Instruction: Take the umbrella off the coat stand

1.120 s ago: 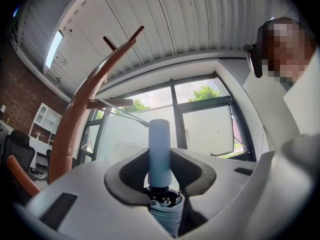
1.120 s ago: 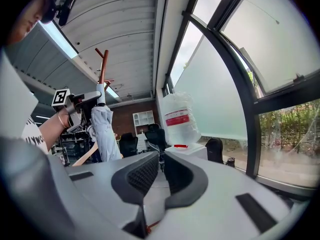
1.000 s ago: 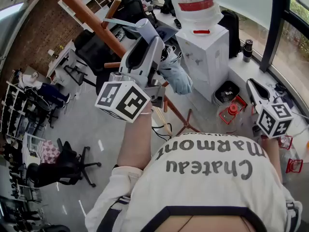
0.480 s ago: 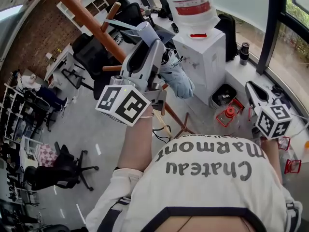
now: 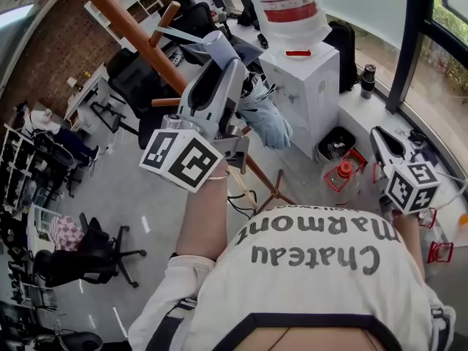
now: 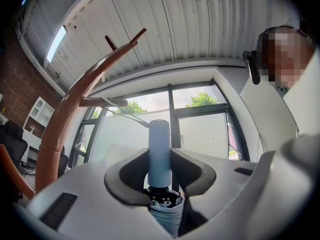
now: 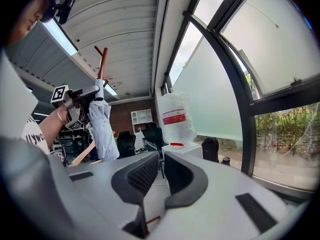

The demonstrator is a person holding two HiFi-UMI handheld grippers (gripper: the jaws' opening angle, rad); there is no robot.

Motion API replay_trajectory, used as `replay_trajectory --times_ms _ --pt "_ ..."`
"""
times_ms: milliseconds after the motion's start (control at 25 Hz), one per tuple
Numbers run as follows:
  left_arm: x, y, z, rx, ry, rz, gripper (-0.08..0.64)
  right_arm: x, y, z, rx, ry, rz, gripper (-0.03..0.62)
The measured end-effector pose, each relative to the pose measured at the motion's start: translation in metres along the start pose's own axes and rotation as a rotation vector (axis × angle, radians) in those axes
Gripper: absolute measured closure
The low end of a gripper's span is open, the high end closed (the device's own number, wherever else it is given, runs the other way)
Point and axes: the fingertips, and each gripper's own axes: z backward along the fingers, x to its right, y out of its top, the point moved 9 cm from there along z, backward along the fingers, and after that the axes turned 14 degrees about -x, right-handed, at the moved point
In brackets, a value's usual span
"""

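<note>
A folded pale blue umbrella [image 5: 267, 119] hangs beside the slanting brown wooden coat stand [image 5: 124, 20]. My left gripper [image 5: 219, 68] is raised and shut on the umbrella's pale cylindrical handle [image 6: 160, 144], which stands up between the pads. A thin strap [image 6: 127, 115] runs from the handle towards a peg [image 6: 97, 102] of the stand [image 6: 65, 119]. My right gripper [image 5: 379, 139] is low at the right, far from the umbrella. Its jaws are drawn together with nothing between them [image 7: 158, 160]. The right gripper view shows the umbrella [image 7: 102, 129] at the far left.
A white water dispenser [image 5: 307, 79] with a bottle [image 5: 292, 6] on top stands behind the umbrella. A black bin [image 5: 338, 143] and red frames [image 5: 344, 174] lie on the floor near the window sill. Office chairs [image 5: 95, 247] stand at the left.
</note>
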Motion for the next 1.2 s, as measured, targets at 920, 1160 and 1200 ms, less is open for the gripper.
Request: replay_trajectory --times_ms 920,1160,1200 --pt "0.009 0.004 -0.027 -0.033 -0.043 0.002 0.42 0.024 -0.013 -0.002 -0.017 0.005 -0.047 0.543" --pt "0.01 0.007 -0.029 -0.045 -0.042 0.0 0.42 0.026 -0.015 0.002 -0.019 0.0 -0.059 0.543" --pt "0.011 0.009 -0.028 -0.046 -0.042 -0.004 0.42 0.025 -0.015 0.002 -0.018 0.0 -0.061 0.543"
